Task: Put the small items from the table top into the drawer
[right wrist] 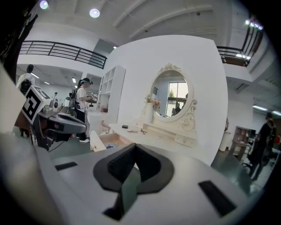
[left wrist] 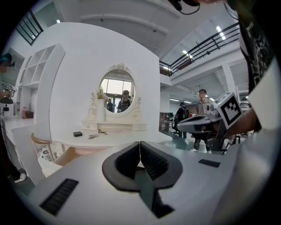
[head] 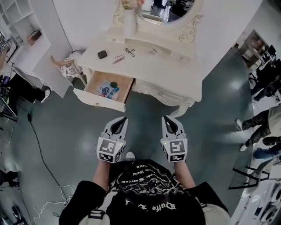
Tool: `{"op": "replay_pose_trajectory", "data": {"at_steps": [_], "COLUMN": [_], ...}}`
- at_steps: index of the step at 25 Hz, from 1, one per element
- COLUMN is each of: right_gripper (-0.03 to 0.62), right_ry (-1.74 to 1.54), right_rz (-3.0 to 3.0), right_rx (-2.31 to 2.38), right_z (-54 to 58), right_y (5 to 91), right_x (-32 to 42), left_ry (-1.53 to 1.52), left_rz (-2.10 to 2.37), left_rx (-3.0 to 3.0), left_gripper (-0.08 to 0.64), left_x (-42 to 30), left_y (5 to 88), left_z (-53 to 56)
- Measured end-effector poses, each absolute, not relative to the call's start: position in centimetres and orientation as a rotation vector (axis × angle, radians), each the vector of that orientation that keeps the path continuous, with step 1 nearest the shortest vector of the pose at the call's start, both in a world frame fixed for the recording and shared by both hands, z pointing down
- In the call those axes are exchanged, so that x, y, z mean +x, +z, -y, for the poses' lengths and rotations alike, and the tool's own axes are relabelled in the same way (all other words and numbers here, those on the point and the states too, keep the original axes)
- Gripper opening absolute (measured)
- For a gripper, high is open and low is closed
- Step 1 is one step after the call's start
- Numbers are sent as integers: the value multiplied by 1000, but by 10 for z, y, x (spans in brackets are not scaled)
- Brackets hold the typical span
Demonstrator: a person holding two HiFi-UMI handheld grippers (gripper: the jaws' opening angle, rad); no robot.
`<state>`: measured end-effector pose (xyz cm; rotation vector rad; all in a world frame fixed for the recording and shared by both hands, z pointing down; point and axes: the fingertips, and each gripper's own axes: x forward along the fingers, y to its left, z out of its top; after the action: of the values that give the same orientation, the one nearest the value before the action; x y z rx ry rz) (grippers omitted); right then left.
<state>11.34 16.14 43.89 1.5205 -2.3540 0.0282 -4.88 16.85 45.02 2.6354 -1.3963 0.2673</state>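
The white dressing table point(head: 175, 66) stands ahead of me across the grey floor. On its top lie a small black box point(head: 102, 54), a pinkish stick-like item point(head: 118, 58), a pair of black scissors-like tools point(head: 130, 52) and a pale flat item point(head: 151, 52). Its left drawer point(head: 99, 100) is pulled out, with blue and teal items inside. My left gripper point(head: 123, 119) and right gripper point(head: 167, 118) are held side by side well short of the table, both shut and empty. The pads meet in the left gripper view point(left wrist: 140, 147) and in the right gripper view point(right wrist: 135, 151).
An oval mirror point(head: 169, 11) and a vase of flowers point(head: 129, 19) sit at the back of the table. A patterned stool point(head: 68, 68) stands left of the drawer, beside white shelves point(head: 19, 30). A cable point(head: 41, 158) runs over the floor. People point(head: 263, 118) stand at the right.
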Motion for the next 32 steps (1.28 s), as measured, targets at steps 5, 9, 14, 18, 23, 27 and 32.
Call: {"op": "replay_pose_trajectory", "data": {"at_steps": [5, 9, 14, 18, 23, 27, 32], "right_gripper": [11, 11, 11, 11, 11, 11, 11], "right_ry": [31, 27, 9, 28, 29, 34, 51], "right_rz": [2348, 2338, 2339, 2330, 2339, 2351, 2376], "right_rx": [1550, 1569, 1572, 1578, 1561, 1542, 1514], "right_z": [-140, -134, -133, -135, -128, -115, -88], "right_y": [436, 435, 433, 436, 443, 446, 449], "right_x": [99, 90, 83, 82, 81, 82, 83], "left_ry": [273, 289, 274, 290, 290, 276, 282], "left_rz": [1385, 1373, 1382, 1359, 1363, 1392, 1419], "left_rx": [2653, 2665, 2650, 2641, 2623, 2593, 2566], "left_gripper": [17, 17, 17, 17, 17, 17, 17], "left_x": [-66, -78, -89, -89, -90, -92, -92], "left_y": [445, 445, 448, 455, 464, 466, 469], "left_z": [-145, -136, -131, -135, -130, -118, -97]}}
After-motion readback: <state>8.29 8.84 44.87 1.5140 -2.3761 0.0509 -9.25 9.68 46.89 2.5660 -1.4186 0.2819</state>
